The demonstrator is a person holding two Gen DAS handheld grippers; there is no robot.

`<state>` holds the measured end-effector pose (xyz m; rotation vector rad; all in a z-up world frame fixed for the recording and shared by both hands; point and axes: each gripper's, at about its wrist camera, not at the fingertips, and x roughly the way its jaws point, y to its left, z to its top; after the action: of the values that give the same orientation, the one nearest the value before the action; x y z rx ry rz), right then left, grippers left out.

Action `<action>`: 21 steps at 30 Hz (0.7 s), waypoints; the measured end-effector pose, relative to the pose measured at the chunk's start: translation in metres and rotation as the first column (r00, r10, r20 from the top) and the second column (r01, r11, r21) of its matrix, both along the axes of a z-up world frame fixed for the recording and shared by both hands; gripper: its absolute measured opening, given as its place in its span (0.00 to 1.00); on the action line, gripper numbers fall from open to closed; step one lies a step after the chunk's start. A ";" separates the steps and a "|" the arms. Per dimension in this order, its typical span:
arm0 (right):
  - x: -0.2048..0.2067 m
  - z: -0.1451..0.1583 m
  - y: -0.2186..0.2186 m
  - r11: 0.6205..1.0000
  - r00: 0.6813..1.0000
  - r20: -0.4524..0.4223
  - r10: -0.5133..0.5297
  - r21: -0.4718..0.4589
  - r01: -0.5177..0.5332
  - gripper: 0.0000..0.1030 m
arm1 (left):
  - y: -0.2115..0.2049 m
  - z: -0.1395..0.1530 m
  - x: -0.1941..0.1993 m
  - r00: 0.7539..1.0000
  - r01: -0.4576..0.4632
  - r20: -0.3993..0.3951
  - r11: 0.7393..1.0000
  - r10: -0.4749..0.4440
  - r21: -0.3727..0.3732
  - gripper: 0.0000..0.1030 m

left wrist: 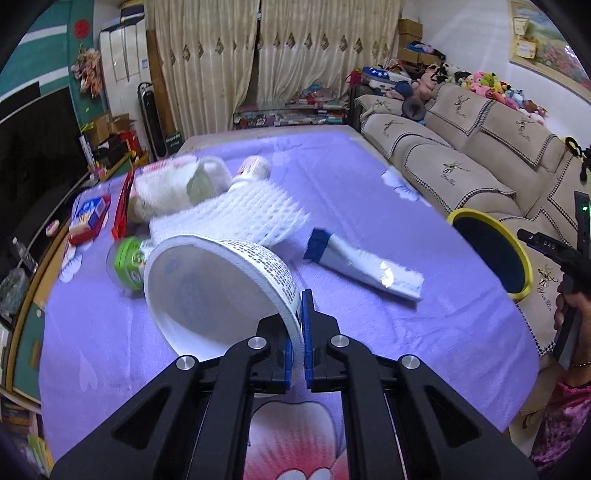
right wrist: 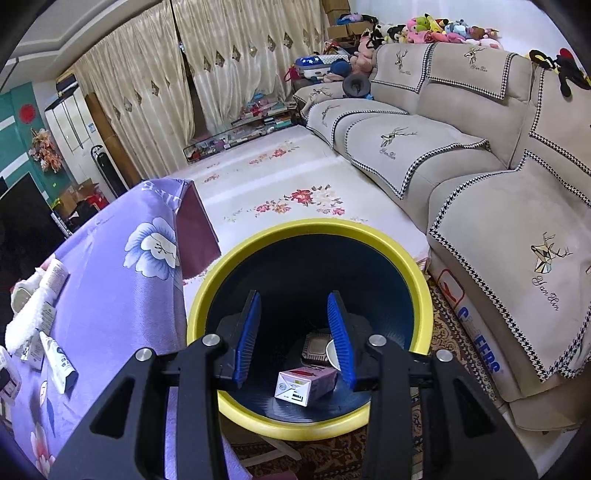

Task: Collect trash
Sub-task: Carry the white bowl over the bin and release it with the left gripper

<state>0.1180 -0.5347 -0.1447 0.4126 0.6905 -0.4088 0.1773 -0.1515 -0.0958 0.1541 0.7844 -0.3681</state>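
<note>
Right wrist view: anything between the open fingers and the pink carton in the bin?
No. The right gripper hangs open over the yellow-rimmed bin; only empty space separates it from the pink carton lying on the bottom.

A home living room: a beige sofa (right wrist: 461, 155) topped with plush toys (right wrist: 436, 27), long curtains (left wrist: 266, 59), a floral rug (right wrist: 280, 184).

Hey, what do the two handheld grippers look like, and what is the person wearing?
Both the left gripper and right gripper have matte black angular linkage arms with triangular cutouts, silver round pivot bolts and blue ribbed finger pads. The person's sleeve is a pink patterned fabric, with a thin bracelet at the wrist.
</note>
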 end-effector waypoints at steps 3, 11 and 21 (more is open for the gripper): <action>-0.006 0.002 -0.003 1.000 1.000 0.017 -0.003 0.007 0.003 0.35 | -0.013 0.010 -0.004 0.999 0.027 0.023 1.000 -0.027 0.005 0.05; -0.035 0.007 -0.020 0.998 0.996 0.065 -0.056 0.022 0.054 0.35 | -0.074 0.018 0.009 0.990 0.141 0.032 0.990 -0.141 -0.001 0.05; -0.070 0.005 -0.053 0.990 0.987 0.083 -0.135 0.044 0.132 0.35 | -0.204 0.027 0.032 0.938 0.331 0.088 0.942 -0.335 0.053 0.05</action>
<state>0.0484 -0.5879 -0.1402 0.5112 0.5898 -0.5022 0.2091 -0.3550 -0.0689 0.3399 0.6696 -0.6633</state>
